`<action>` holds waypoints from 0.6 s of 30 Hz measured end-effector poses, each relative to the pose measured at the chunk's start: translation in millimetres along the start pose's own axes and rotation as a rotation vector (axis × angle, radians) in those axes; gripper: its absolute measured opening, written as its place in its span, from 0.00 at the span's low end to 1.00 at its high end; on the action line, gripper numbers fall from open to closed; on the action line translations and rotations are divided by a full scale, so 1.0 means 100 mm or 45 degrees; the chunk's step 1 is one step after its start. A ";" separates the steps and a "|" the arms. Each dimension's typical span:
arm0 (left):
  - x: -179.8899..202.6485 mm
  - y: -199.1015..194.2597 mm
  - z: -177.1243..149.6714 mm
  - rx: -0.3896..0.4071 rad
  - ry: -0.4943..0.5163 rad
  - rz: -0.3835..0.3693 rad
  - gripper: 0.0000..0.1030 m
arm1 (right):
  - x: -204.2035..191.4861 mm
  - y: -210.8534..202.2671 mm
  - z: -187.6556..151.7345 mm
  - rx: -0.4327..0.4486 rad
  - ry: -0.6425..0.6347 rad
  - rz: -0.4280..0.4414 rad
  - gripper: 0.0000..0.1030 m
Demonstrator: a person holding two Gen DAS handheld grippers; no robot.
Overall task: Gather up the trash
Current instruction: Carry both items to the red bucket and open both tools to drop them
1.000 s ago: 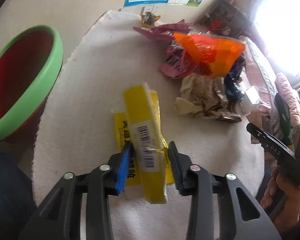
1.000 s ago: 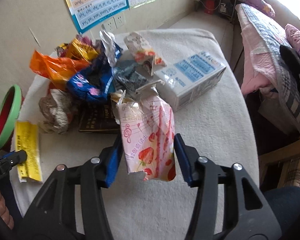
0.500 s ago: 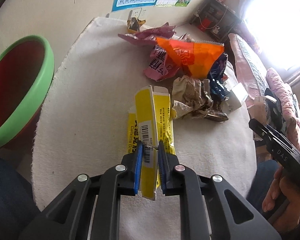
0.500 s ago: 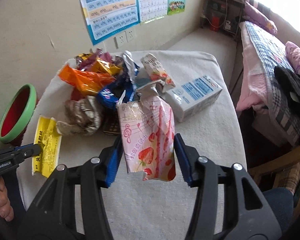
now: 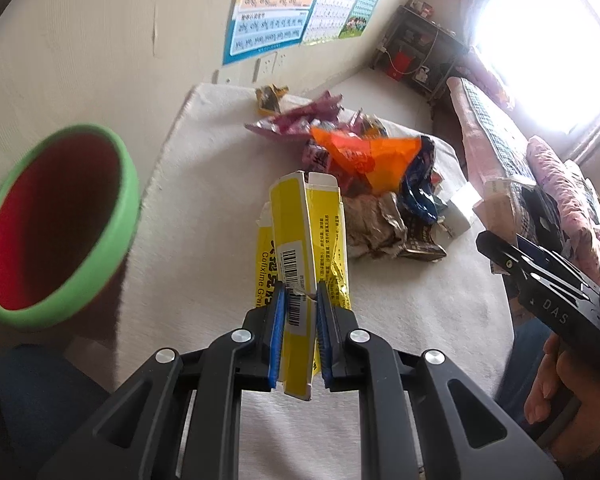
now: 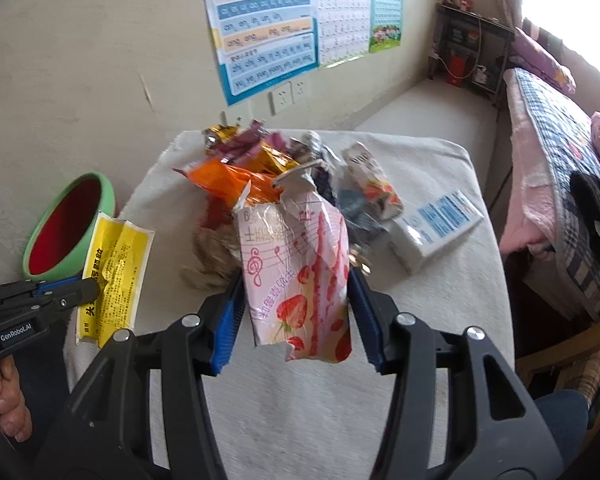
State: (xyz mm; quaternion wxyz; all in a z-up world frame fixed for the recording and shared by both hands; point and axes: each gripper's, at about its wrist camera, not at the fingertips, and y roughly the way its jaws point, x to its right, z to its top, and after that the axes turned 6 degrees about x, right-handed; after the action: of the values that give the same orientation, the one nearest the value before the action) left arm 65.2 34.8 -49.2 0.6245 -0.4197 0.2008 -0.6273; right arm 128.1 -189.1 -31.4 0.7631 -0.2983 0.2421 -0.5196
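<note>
My left gripper (image 5: pixel 300 292) is shut on a flattened yellow box (image 5: pixel 296 216) with a barcode and holds it just above the cloth-covered table (image 5: pixel 204 208). The right wrist view shows the same yellow box (image 6: pixel 116 264) hanging from the left gripper (image 6: pixel 88 288) near the table's left edge. My right gripper (image 6: pixel 296 292) is shut on a torn pink strawberry-print carton (image 6: pixel 296 248), held up over the table's front. A red bin with a green rim (image 5: pixel 128 200) stands left of the table. A pile of wrappers (image 5: pixel 364 156) lies at the far middle.
A white and blue box (image 6: pixel 436 228) lies on the table at the right of the pile. A bed with a plaid cover (image 6: pixel 560 152) runs along the right side. The wall with posters (image 6: pixel 268 32) is behind the table. A hand (image 5: pixel 560 392) holds the right gripper.
The left jaws have shut on the yellow box and lifted it off the cloth. The right gripper has risen and drawn back, still holding the pink carton.
</note>
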 end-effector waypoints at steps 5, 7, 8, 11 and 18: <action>-0.12 -0.14 0.07 0.047 -0.015 0.019 0.12 | -0.26 0.03 0.14 0.022 -0.028 0.056 0.48; -0.21 -0.19 0.12 0.067 -0.028 0.032 0.12 | -0.40 0.06 0.22 0.034 -0.044 0.085 0.48; -0.27 -0.22 0.15 0.081 -0.036 0.043 0.12 | -0.46 0.06 0.24 0.038 -0.050 0.097 0.48; -0.43 -0.30 0.22 0.111 -0.055 0.073 0.12 | -0.69 0.11 0.35 0.054 -0.078 0.142 0.48; -0.94 -0.55 0.37 0.182 -0.111 0.166 0.12 | -1.34 0.24 0.55 0.070 -0.146 0.250 0.48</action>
State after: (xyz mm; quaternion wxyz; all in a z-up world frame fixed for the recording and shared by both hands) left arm 47.5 142.4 -11.1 0.7006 -0.3869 0.1552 -0.5792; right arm 135.4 -45.9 -1.4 0.8309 -0.2813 0.2116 -0.4308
